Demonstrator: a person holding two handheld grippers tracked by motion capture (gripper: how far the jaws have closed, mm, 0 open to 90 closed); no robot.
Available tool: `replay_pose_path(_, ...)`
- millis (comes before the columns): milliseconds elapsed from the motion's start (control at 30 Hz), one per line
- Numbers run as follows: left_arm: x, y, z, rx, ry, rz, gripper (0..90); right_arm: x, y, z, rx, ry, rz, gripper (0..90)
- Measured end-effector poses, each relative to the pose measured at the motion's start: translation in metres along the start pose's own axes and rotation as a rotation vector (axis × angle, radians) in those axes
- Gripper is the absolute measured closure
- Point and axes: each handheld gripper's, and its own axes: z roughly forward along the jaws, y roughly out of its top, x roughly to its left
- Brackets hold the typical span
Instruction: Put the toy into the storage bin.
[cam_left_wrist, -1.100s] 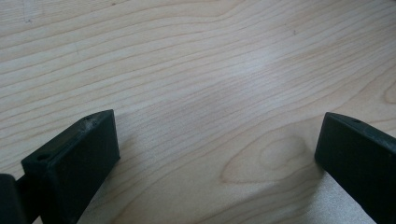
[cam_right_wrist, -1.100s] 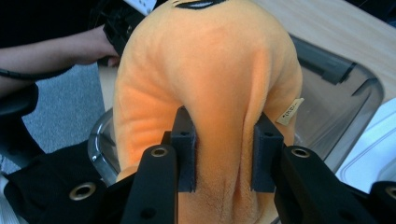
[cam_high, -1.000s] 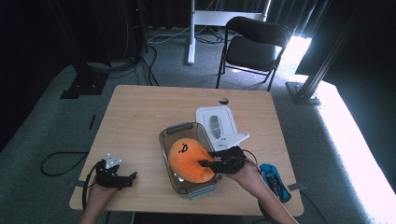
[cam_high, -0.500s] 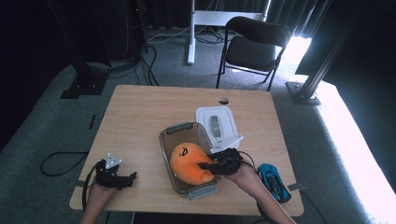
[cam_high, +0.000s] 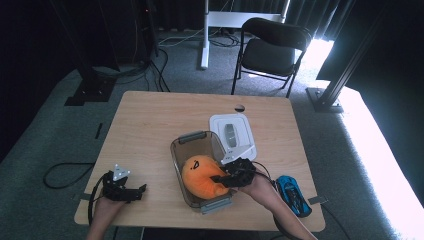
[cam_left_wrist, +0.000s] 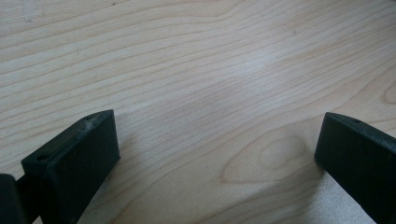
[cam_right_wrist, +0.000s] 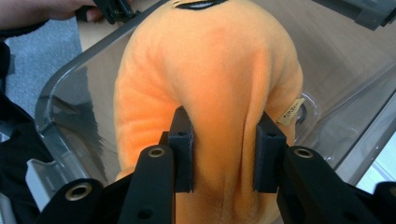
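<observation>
**Orange plush toy pinched inside clear bin**

The right gripper (cam_right_wrist: 224, 154) stands clamped on an orange plush toy (cam_right_wrist: 210, 88); its two black jaws are drawn close together and a fold of the soft fabric bulges between the pads, which press into it from both sides; a small tan label (cam_right_wrist: 292, 111) sticks out of the toy just beside one jaw. In the high view the right gripper (cam_high: 223, 178) reaches in from the person's side, the hand behind it resting near the bin's near corner; the toy (cam_high: 201, 175) sits down inside a clear plastic bin (cam_high: 179, 150), filling its near half, with a dark marking on its upper face. The bin stands near the middle of the wooden table (cam_high: 150, 120), its grey handle clips at either end; a white lid (cam_high: 231, 135) lies flat on the table just beside the bin's far right edge; a blue toy car (cam_high: 292, 194) rests at the table's near right edge, apart from the bin. Well off to the left, the left gripper (cam_high: 140, 190) lies low over bare wood near the table's near edge; its jaws stand wide apart with nothing between them, the left gripper (cam_left_wrist: 215, 158) looking down on plain wood grain. A black folding chair (cam_high: 272, 50) stands beyond the table on grey carpet.
</observation>
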Motion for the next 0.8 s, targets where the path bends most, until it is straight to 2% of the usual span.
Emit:
replay_pose_path(267, 0.0, 0.0, 0.0, 0.0, 0.0, 0.0, 0.1, -0.002, 0.005, 0.002, 0.021, 0.013, 0.014, 64.4)
replay_pose_path(467, 0.0, 0.0, 0.0, 0.0, -0.001, 0.0, 0.1, -0.003, 0.011, 0.008, 0.059, 0.021, 0.0, 62.0)
replay_pose_path(800, 0.0, 0.0, 0.0, -0.001, -0.001, 0.0, 0.1, 0.005, 0.018, 0.016, 0.15, -0.018, -0.059, 54.2)
